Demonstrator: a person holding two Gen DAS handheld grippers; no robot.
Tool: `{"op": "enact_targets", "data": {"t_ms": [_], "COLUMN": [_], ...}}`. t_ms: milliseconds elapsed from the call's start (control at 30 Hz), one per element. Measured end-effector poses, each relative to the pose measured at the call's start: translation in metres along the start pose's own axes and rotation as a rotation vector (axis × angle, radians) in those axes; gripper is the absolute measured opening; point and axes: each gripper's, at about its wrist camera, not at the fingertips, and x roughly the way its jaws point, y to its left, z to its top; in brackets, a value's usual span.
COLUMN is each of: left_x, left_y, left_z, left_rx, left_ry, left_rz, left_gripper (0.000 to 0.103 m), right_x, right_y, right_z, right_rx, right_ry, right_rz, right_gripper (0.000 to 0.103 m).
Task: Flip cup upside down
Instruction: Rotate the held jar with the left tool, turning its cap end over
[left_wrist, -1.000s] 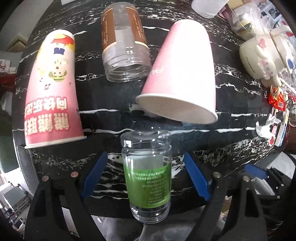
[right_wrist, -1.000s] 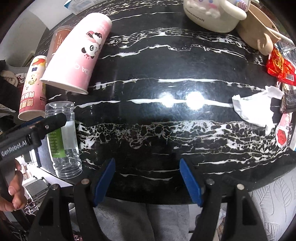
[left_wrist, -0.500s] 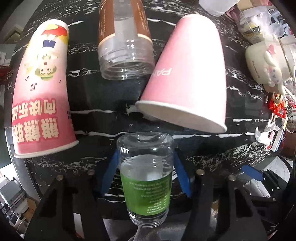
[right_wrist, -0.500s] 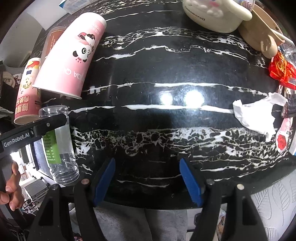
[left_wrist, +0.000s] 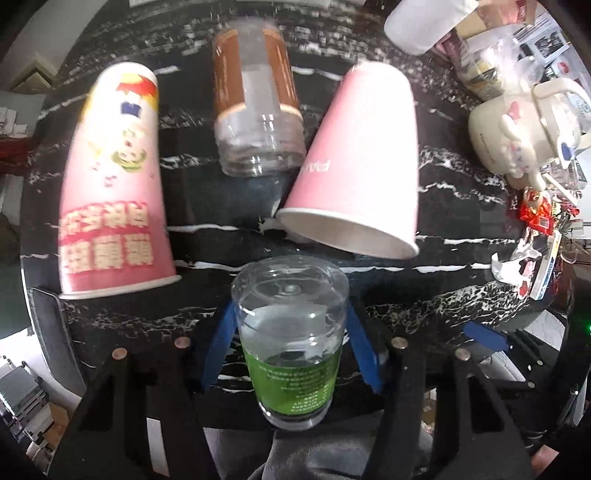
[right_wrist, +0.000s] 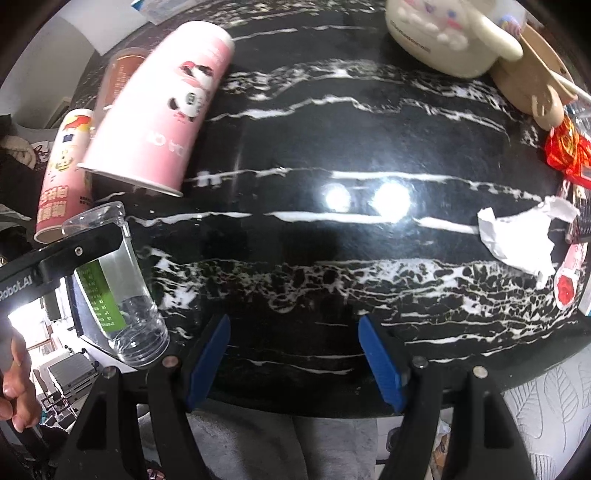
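Observation:
My left gripper (left_wrist: 290, 347) is shut on a clear plastic cup with a green label (left_wrist: 291, 343), its blue pads against both sides. The cup is lifted off the black marble table (left_wrist: 461, 291) at its near edge, base up and mouth down, slightly tilted. The same cup shows in the right wrist view (right_wrist: 114, 291), held by the left gripper's black finger. My right gripper (right_wrist: 295, 354) is open and empty over the near edge of the table (right_wrist: 332, 258).
Three cups stand upside down behind: a pink cartoon paper cup (left_wrist: 114, 184), a clear cup with a brown label (left_wrist: 258, 107) and a pink panda paper cup (left_wrist: 362, 166). A cream cartoon mug (left_wrist: 517, 133), red wrappers (left_wrist: 539, 218) and crumpled paper (right_wrist: 524, 232) sit at the right.
My left gripper closed on the green-label cup and raised it off the table, moving a little forward. The right gripper has barely moved and stays open.

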Motion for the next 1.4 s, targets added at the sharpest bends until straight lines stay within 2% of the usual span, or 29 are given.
{"op": "enact_targets", "data": {"t_ms": [200,400,633,767,933,1133,1400], "left_x": [-0.037,-0.062,-0.071,-0.065,-0.057,-0.055,-0.051], "left_y": [0.004,0.011,0.016,0.017,0.018,0.016,0.013], "left_z": [-0.01,-0.027,-0.045,-0.053,-0.072,-0.085,-0.1], "left_rx": [0.011,0.022,0.058,0.069,0.074,0.102,0.125], "left_ry": [-0.12,-0.239,-0.403,-0.439,-0.534,-0.555,-0.518], "left_rz": [-0.014,0.011,0.083,0.064,0.052,0.057,0.05], "left_gripper": [0.057,0.057,0.057,0.057,0.057,0.057,0.058], "right_x": [-0.012,-0.015,-0.004,0.003,0.021,0.031,0.04], "right_y": [0.015,0.029,0.035,0.036,0.048,0.053,0.072], "right_z": [0.001,0.0,-0.006,-0.006,-0.014,-0.019,-0.026], "right_rx": [-0.03,-0.052,-0.073,-0.077,-0.081,-0.082,-0.087], "right_ry": [-0.033,-0.04,-0.034,-0.032,-0.028,-0.024,-0.031], "right_rz": [0.011,0.021,0.011,-0.001,-0.006,0.003,0.011], "right_gripper": [0.072,0.072,0.072,0.072,0.072,0.072,0.072]}}
